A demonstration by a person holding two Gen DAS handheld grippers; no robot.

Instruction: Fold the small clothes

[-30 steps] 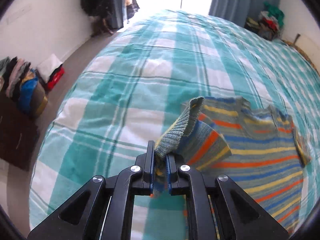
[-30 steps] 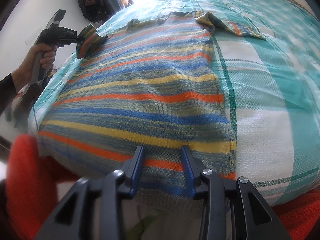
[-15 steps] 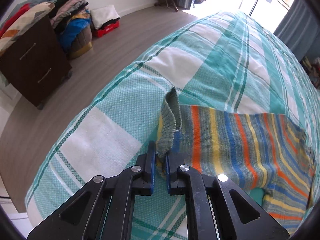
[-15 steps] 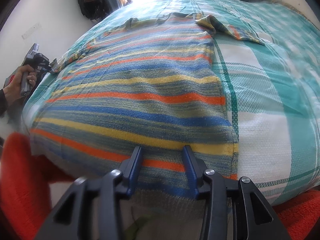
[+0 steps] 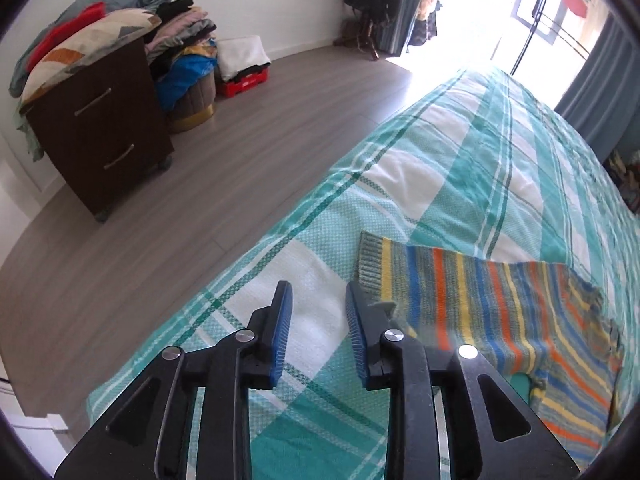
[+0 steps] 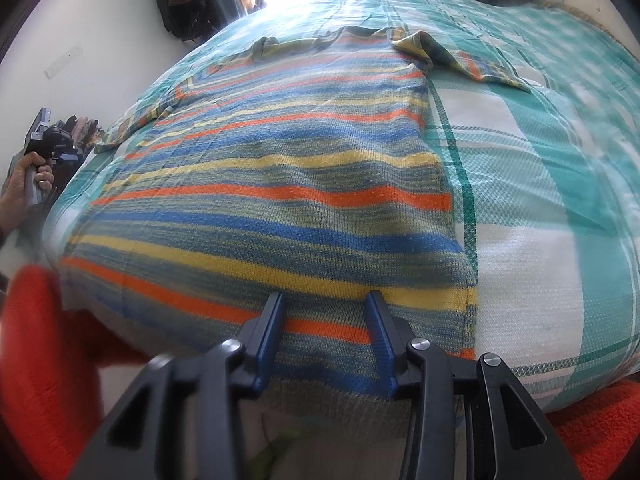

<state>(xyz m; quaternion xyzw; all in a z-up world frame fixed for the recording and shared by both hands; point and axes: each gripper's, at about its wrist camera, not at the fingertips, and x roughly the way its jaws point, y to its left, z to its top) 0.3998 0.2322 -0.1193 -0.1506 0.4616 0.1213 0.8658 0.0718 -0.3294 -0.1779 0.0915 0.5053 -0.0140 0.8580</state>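
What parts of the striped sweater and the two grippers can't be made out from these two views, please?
- Striped sweater, right wrist view: its hem drops over the bed edge behind the right gripper, so any contact there is hidden.
- Sleeve cuff, left wrist view: its near corner lies behind the open left gripper.
- Left wrist view: the sweater's body is cut off by the lens rim.

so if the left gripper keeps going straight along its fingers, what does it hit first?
Most likely the checked bedspread: the left gripper is open and empty, with the striped sweater's sleeve just right of its line.
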